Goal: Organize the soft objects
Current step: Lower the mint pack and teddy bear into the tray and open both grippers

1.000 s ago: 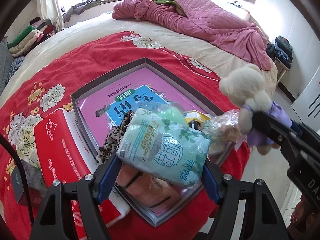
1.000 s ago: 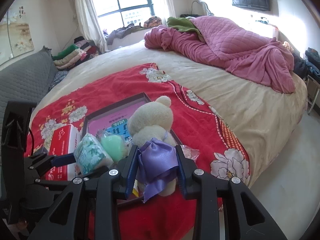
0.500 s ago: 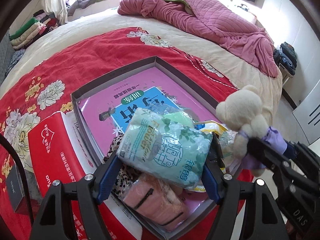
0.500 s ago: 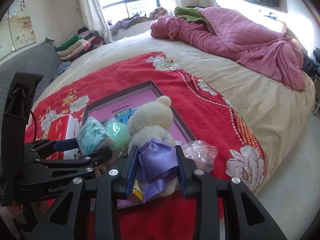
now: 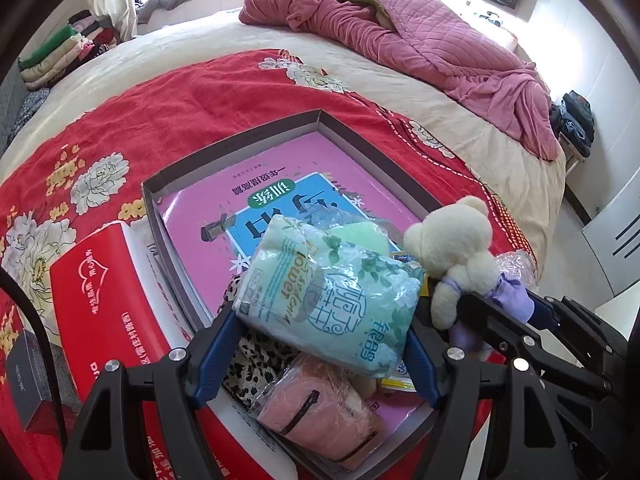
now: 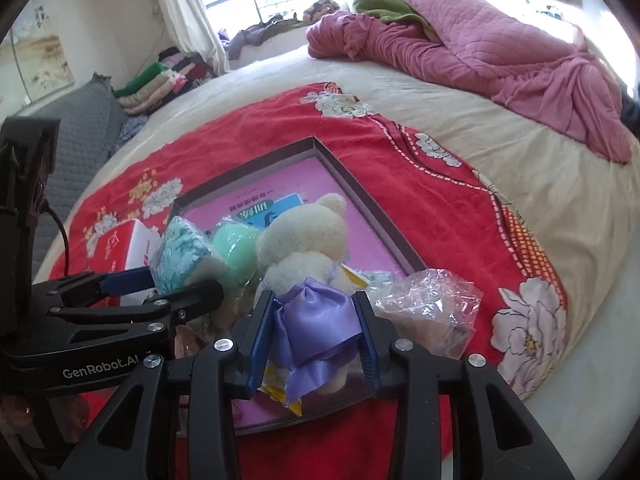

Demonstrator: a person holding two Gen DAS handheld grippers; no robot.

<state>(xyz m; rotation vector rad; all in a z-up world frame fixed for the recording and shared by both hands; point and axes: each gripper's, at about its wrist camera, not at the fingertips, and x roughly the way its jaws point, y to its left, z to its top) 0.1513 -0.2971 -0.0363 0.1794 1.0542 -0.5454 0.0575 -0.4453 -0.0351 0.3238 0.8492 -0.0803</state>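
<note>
Here left hand-held gripper (image 5: 324, 344) clamps tissue pack (image 5: 332, 296) above tray (image 5: 248, 138); right hand-held gripper (image 6: 314, 340) clamps teddy bear (image 6: 304, 240).

Your left gripper (image 6: 176, 292) carries the one clean read: white "GenRobot.AI" lettering along its black body. The green tissue pack (image 5: 332, 296) you're clamping shows slanted Latin script that looks like "Garden flower", plus large Chinese characters too warped to read for certain. The pink book (image 5: 256, 208) in the tray has big upside-down Chinese title characters on a blue panel. The red tissue box (image 5: 108, 296) bears a white heart logo and white lettering, too small to make out.
</note>
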